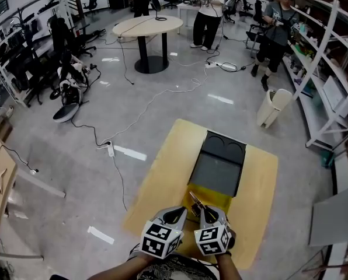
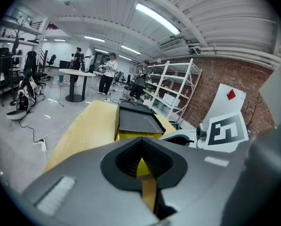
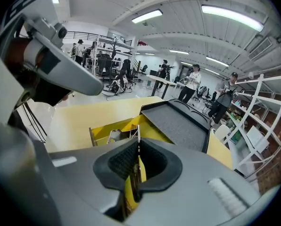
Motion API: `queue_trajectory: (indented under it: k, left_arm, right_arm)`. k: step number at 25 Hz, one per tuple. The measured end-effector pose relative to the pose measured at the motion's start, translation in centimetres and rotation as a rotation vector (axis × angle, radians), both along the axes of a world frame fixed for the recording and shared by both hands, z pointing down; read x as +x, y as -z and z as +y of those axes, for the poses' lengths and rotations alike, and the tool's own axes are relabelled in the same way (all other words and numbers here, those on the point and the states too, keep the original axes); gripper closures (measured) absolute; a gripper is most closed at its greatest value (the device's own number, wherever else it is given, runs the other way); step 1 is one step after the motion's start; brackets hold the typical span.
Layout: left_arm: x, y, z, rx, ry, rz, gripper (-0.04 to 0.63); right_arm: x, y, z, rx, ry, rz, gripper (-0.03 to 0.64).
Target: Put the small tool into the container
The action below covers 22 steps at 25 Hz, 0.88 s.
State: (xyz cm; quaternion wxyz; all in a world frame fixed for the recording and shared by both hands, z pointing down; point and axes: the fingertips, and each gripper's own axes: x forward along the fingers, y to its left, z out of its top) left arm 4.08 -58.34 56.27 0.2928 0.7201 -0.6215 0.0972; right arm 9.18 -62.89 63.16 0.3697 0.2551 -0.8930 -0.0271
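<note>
A yellow tool box [image 1: 216,198] with its black lid [image 1: 219,165] folded back stands on the yellow table [image 1: 162,179]. My right gripper [image 1: 211,213] hovers at the box's near edge, shut on a small tool [image 1: 195,201] with a yellow handle and a thin metal tip. In the right gripper view the tool [image 3: 138,140] sticks up between the jaws of the right gripper [image 3: 136,166], over the open box [image 3: 107,133]. My left gripper [image 1: 175,215] is close beside it on the left. In its own view the left gripper [image 2: 141,160] has its jaws together with nothing in them.
A white bin [image 1: 272,106] stands on the floor beyond the table. White shelving [image 1: 329,69] lines the right side. Cables and a power strip [image 1: 110,149] lie on the floor to the left. A round table [image 1: 148,27] and several people are at the back.
</note>
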Motion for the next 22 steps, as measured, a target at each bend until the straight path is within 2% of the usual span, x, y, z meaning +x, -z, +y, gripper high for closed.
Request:
queue_trajectory:
  k: [9,13,22]
  left_arm:
    - [1.8,1.5,0.2,-0.001,-0.004,-0.012,0.584]
    - [0.8,1.4,0.4,0.0,-0.006,-0.013,0.584]
    - [1.2,1.3,1.4,0.011,0.004,-0.016,0.584]
  right_arm:
    - [2.1,-0.9,0.8,-0.049,-0.003,0.06,0.597]
    - [0.9,-0.6,1.2,-0.058,-0.014,0.029,0.588]
    - [1.1,-0.3,3.2,-0.1,-0.014,-0.023,0.57]
